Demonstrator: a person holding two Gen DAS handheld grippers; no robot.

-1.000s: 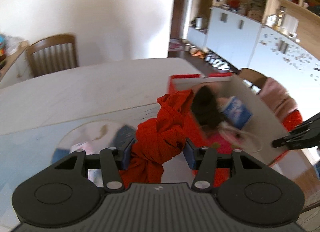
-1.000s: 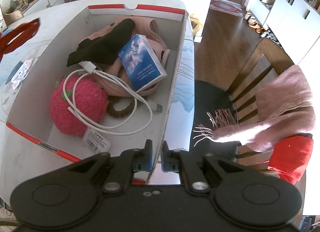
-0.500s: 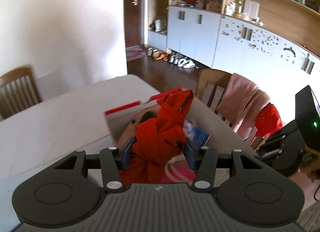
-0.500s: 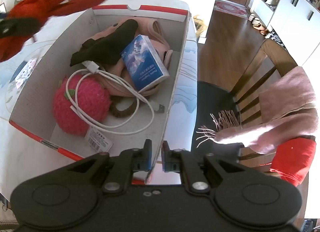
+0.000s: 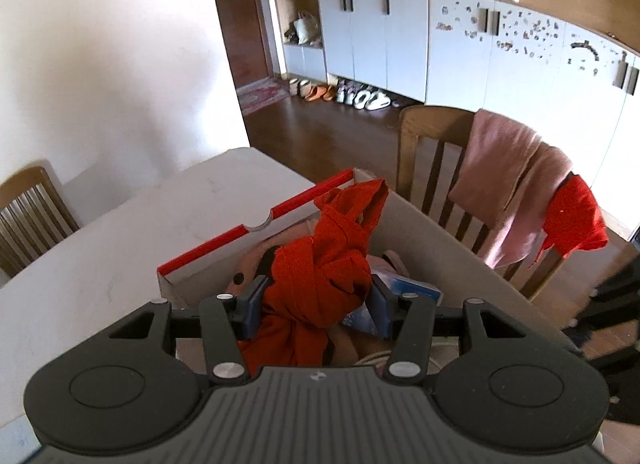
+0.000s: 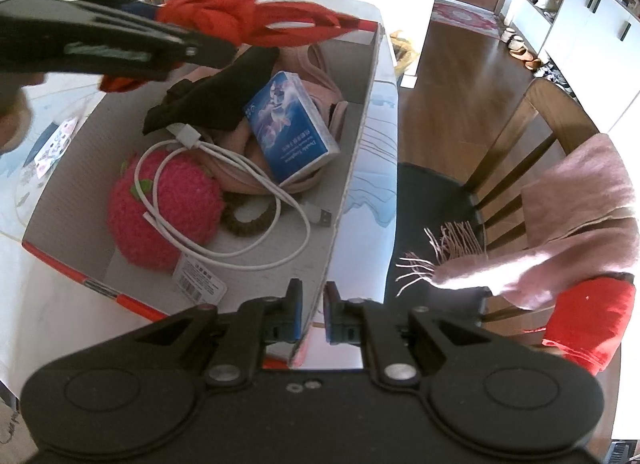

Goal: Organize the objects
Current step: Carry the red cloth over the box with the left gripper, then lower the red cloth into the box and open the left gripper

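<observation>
The left gripper (image 5: 316, 304) clasped the red cloth (image 5: 320, 276) above the box (image 6: 352, 168), whose wall the right gripper (image 6: 313, 314) pinched; release was best made low, centred.

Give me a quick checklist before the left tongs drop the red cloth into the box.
1. Red cloth held by left tongs: ok.
2. Cloth above the cardboard box, not the table: ok.
3. Right tongs clamped on the box's near wall, steadying it: ok.
4. Space inside: blue packet, white cable, pink plush and black garment fill much of it; room on top: ok.
5. Cloth tail clear of the box rim: cannot tell.
</observation>
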